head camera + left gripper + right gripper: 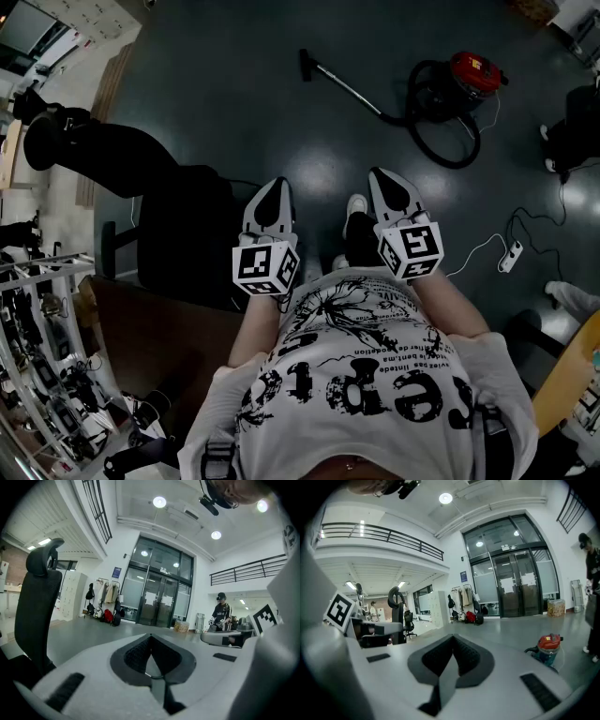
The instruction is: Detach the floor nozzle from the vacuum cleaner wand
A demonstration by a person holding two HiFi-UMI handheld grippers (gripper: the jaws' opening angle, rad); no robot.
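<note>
At the far left a cluttered rack (37,375) lines the edge, and right of it a black office chair (178,225) stands just beside the left gripper (275,185), its tall back filling the left of the left gripper view. That claw is clenched with nothing between its jaws. Far ahead on the dark glossy floor (234,103) lies the floor nozzle (306,64), joined to the wand (352,89), which slants right toward the black hose (441,131). No object lies on the floor between the grippers and the nozzle. The right gripper (384,175) is likewise clenched on nothing, well apart from the nozzle, with the person's white shoe (356,203) just below its tip. Further right sits the red vacuum canister (473,75), then a white power strip (511,255) with its cable, and a wooden table corner (572,375) nearest. The room is a tall hall with glass doors (159,597) and a railed balcony (379,534)
</note>
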